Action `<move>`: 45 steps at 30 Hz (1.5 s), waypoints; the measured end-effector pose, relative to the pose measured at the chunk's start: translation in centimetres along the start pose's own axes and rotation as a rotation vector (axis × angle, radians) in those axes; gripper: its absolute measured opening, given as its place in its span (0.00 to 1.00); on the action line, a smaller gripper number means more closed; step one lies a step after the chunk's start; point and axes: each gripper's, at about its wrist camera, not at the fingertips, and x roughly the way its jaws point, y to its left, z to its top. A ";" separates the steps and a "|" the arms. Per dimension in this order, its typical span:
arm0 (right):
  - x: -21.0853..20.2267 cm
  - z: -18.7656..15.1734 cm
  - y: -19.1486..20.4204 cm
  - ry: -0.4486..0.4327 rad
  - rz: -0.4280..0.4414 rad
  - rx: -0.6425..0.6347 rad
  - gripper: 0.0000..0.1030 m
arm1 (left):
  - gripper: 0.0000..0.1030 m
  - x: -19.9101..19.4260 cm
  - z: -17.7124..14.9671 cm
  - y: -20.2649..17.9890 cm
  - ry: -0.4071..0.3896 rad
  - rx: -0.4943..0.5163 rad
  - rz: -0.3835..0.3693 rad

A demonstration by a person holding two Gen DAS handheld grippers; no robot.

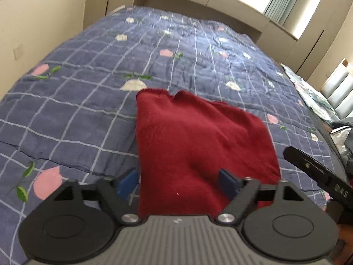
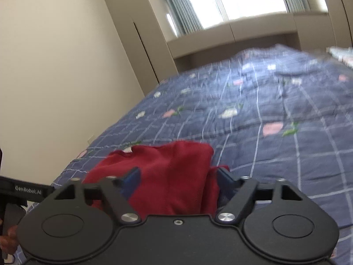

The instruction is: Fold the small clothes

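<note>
A dark red small garment lies folded on the blue checked flowered quilt, its far edge ragged. My left gripper hangs over its near end, open wide; the left blue pad sits off the cloth's left edge, the right pad over the cloth. In the right wrist view the same red garment is bunched between the wide-open fingers of my right gripper, with a fold drooping by the right pad. Neither pair of pads presses the cloth. The quilt stretches beyond.
The other gripper's black body pokes in at the right, and the left one shows with a hand. A patterned cloth lies along the bed's right edge. A cream wall and window bound the bed.
</note>
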 end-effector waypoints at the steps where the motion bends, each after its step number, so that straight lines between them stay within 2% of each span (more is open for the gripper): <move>1: -0.8 0.1 0.3 -0.019 -0.007 -0.007 0.87 | 0.87 -0.6 -0.1 -0.2 -0.014 0.004 0.002; 3: -2.4 0.3 0.7 -0.054 -0.013 -0.011 0.93 | 0.95 -2.1 -0.4 -0.6 -0.050 0.010 0.013; 5: -4.0 0.5 1.1 -0.082 -0.012 -0.010 0.97 | 0.99 -3.8 -1.0 -1.1 -0.103 0.016 0.041; 10: -8.6 0.8 2.5 -0.144 -0.021 -0.026 0.99 | 0.99 -8.1 -2.6 -2.5 -0.194 0.049 0.086; 16: -14.0 -0.5 4.3 -0.172 -0.041 -0.055 0.99 | 0.99 -12.4 -6.0 -3.4 -0.267 0.062 0.118; 27: -22.4 -5.5 7.0 -0.208 -0.061 -0.128 0.99 | 1.00 -18.0 -14.0 -3.8 -0.344 0.080 0.157; 31: -24.6 -7.5 8.0 -0.213 -0.070 -0.175 0.99 | 1.00 -19.3 -16.6 -4.0 -0.359 0.087 0.149; 38: -26.9 -11.0 9.4 -0.219 -0.070 -0.206 0.99 | 1.00 -20.9 -20.4 -4.0 -0.389 0.094 0.170; 45: -27.9 -13.5 10.1 -0.228 -0.094 -0.205 0.99 | 1.00 -21.1 -22.7 -3.7 -0.381 0.107 0.178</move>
